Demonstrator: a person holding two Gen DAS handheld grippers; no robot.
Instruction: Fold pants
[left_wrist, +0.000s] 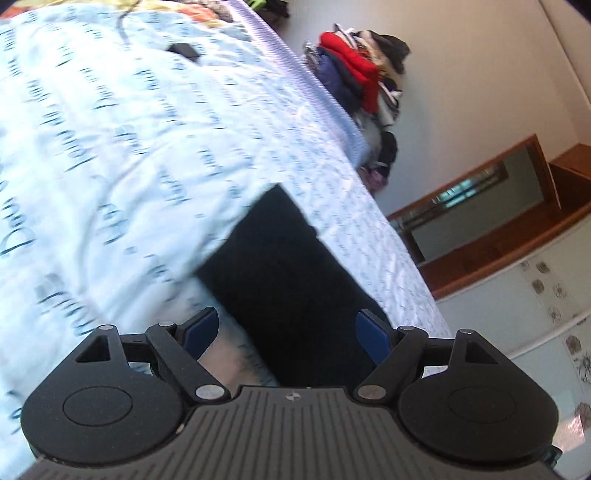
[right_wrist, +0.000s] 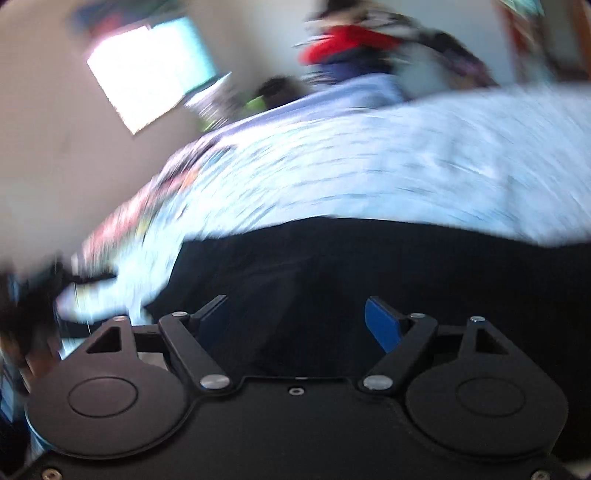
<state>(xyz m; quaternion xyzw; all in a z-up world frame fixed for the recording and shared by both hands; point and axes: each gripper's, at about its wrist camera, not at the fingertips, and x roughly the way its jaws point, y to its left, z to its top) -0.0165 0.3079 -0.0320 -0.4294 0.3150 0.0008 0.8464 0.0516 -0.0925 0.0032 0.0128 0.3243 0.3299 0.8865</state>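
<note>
Both jaws are standing released: the left hand-held gripper (left_wrist: 286, 332) and right hand-held gripper (right_wrist: 295, 321) are hovering over the black pants (left_wrist: 280, 266) on the bed (left_wrist: 110, 129); pinch one edge squarely before folding.

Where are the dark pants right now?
The dark pants lie flat on the pale blue printed bedspread, near the bed's edge, just ahead of both open hand-held grippers.
</note>
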